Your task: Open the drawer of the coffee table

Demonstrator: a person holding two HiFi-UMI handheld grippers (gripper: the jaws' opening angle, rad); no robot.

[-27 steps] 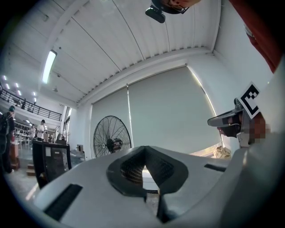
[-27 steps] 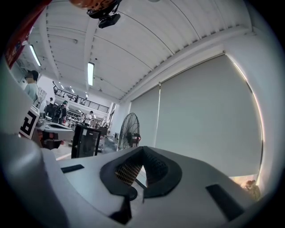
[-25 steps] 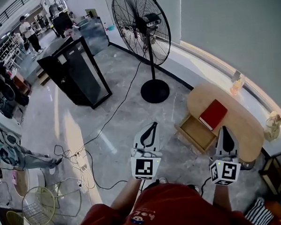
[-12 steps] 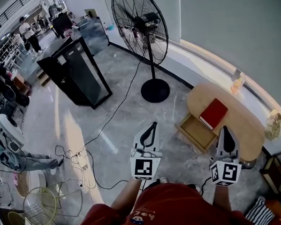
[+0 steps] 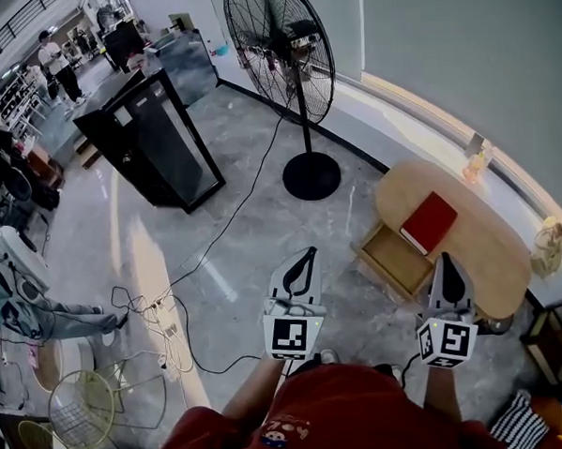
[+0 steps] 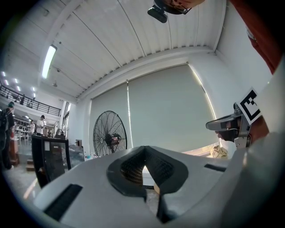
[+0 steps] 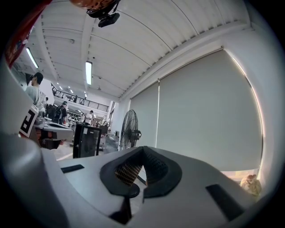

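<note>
Drawer [image 5: 394, 260] pulled out from left edge of coffee table [image 5: 485, 260] over grey floor. Red book [image 5: 429, 222] flat on tabletop, just behind drawer. Left gripper [image 5: 305, 255] well apart from drawer, jaws pressed together, nothing between them. Right gripper [image 5: 449, 259] over table's near edge, jaws likewise closed on nothing. Fan [image 5: 286, 50] stands beyond the table.

We log a tan wooden desk [image 5: 489, 245] with a drawer [image 5: 394, 260] in the same tan, a red book [image 5: 429, 222], and a grey marbled floor [image 5: 356, 309]. The fan [image 5: 281, 50] and cabinet [image 5: 150, 141] are black, and our shirt [image 5: 347, 412] is red. The left tool [image 5: 306, 253] and right tool [image 5: 447, 257] are white with black pads and black-and-white square markers.
</note>
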